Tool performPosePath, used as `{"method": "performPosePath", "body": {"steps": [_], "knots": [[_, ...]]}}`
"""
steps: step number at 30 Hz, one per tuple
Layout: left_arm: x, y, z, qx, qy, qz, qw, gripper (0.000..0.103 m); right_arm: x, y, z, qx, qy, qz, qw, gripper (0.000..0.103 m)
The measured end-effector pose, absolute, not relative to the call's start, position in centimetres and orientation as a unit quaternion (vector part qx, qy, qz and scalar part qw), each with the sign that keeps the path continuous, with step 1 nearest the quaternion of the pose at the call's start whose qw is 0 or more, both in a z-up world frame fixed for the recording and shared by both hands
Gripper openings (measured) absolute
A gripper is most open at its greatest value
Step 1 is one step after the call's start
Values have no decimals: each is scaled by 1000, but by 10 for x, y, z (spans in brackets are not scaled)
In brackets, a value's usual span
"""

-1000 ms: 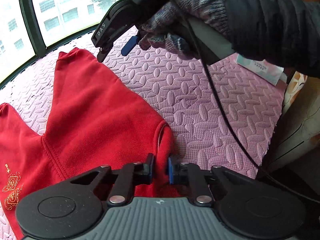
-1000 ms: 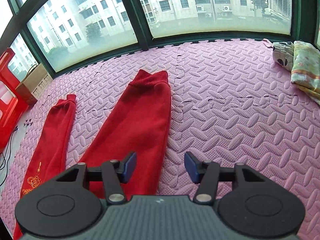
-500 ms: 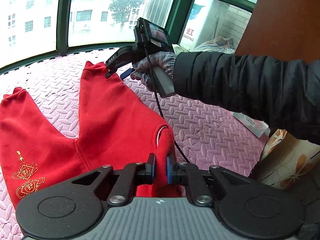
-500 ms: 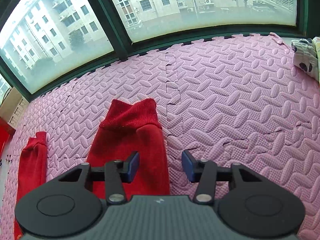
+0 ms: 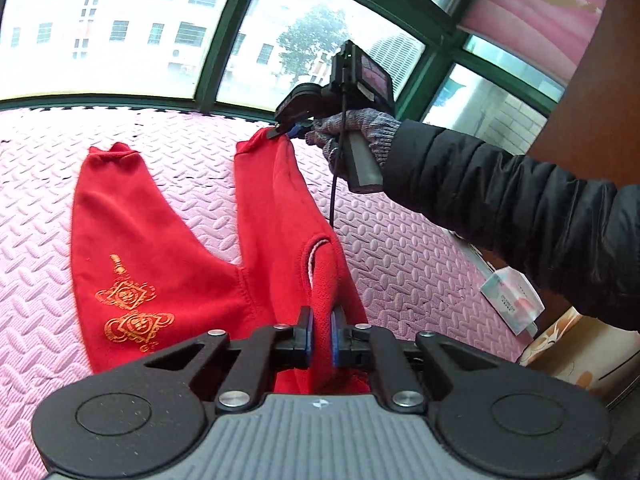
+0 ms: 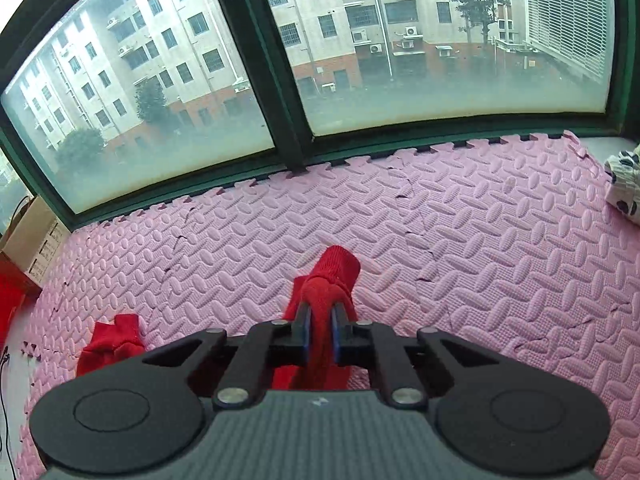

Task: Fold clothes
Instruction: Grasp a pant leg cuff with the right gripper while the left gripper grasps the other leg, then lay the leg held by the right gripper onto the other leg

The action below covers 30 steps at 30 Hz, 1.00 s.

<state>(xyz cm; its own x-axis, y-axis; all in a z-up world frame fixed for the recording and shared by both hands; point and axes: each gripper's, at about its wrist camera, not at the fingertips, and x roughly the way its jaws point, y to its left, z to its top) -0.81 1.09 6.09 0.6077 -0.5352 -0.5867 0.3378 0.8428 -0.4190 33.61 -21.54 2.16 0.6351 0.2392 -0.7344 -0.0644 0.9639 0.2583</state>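
Red trousers (image 5: pixel 160 248) with a gold emblem lie spread on the pink foam mat (image 5: pixel 400 264). My left gripper (image 5: pixel 322 334) is shut on a pinched fold of the waist edge, which rises between the blue pads. At the far end of the right-hand leg, my right gripper (image 5: pixel 286 130) grips the cuff, held by a gloved hand (image 5: pixel 356 132). In the right wrist view that gripper (image 6: pixel 320 328) is shut on the ribbed leg cuff (image 6: pixel 334 272), which sticks out past the fingertips. The other leg's cuff (image 6: pixel 116 336) rests on the mat to the left.
A window frame (image 6: pixel 280 112) borders the mat's far edge. A white packet (image 5: pixel 510 302) lies at the mat's right edge, under the dark sleeve (image 5: pixel 520 208). A cardboard box (image 6: pixel 32 236) stands at far left and a patterned cloth (image 6: pixel 624 184) at far right.
My right gripper travelled along the leg to its cuff and closed on it. My left gripper, still holding the waist, rose and rolled, bringing both legs into view.
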Motion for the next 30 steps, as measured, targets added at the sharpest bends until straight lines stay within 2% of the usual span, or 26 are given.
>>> {"method": "performPosePath", "body": {"steps": [8,21,23,24,30], "knots": [[-41,71,48,-208,371,-189,885,7,327,-113,37,71,401,131,904,9],[-73,117,36,-255,366,-153,882,7,304,25,7,14,415,221,882,9],[-76,119,33,-253,370,-152,881,7,300,34,2,8,423,238,874,13],[-77,120,32,-251,372,-151,881,7,298,38,0,6,427,245,870,19],[-76,124,25,-249,382,-155,877,8,290,31,15,-33,419,266,867,20]]}}
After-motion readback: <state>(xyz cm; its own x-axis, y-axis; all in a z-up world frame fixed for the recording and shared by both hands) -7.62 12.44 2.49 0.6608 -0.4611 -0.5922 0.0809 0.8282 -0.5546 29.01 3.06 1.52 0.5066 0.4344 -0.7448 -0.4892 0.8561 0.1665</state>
